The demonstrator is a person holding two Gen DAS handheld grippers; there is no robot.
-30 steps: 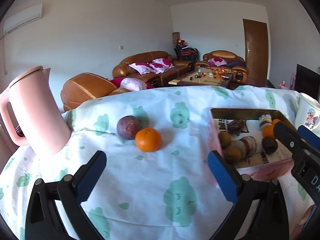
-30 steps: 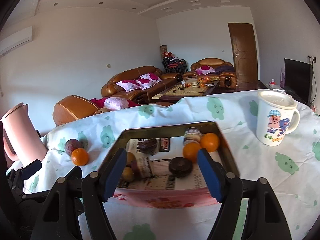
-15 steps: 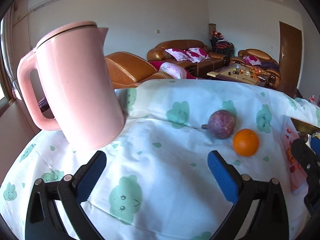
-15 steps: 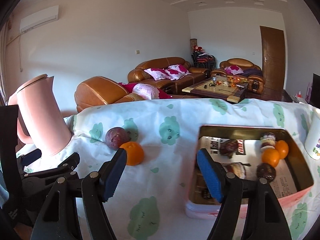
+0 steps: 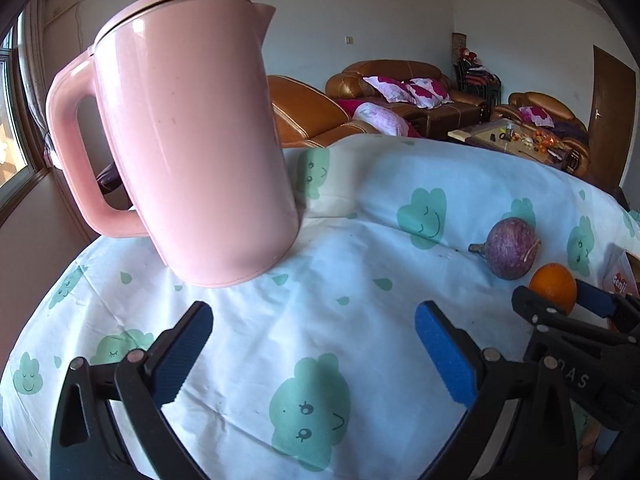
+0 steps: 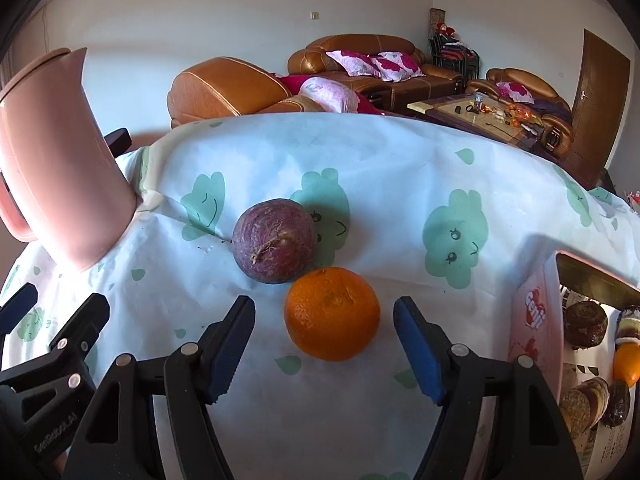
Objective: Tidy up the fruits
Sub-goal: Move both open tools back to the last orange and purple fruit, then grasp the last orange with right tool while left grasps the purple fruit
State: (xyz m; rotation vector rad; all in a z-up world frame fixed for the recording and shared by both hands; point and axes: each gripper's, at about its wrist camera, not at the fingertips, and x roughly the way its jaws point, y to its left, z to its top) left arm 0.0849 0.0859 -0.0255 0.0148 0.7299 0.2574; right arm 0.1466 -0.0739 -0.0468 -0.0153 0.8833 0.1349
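Observation:
An orange (image 6: 332, 314) lies on the cloud-print tablecloth (image 6: 400, 168), touching a purple round fruit (image 6: 274, 240) just behind it. My right gripper (image 6: 324, 306) points down at the orange. Its blue pads (image 6: 418, 348) stand on either side of it with a gap on each side, and the jaws are closing. In the left wrist view the same orange (image 5: 554, 284) shows between the right gripper's fingertips (image 5: 532, 304), beside the purple fruit (image 5: 510, 248). My left gripper (image 5: 313, 312) is open over bare cloth with nothing between its fingers.
A tall pink kettle (image 5: 192, 140) stands close in front of the left gripper, at the table's left. A pink box (image 6: 536, 320) at the right holds several dark fruits and an orange (image 6: 626, 364). Sofas and a coffee table lie beyond the far edge.
Both grippers swung left. The right one left the box and came down around the orange, its jaws narrower. The left one now faces the pink kettle, still open.

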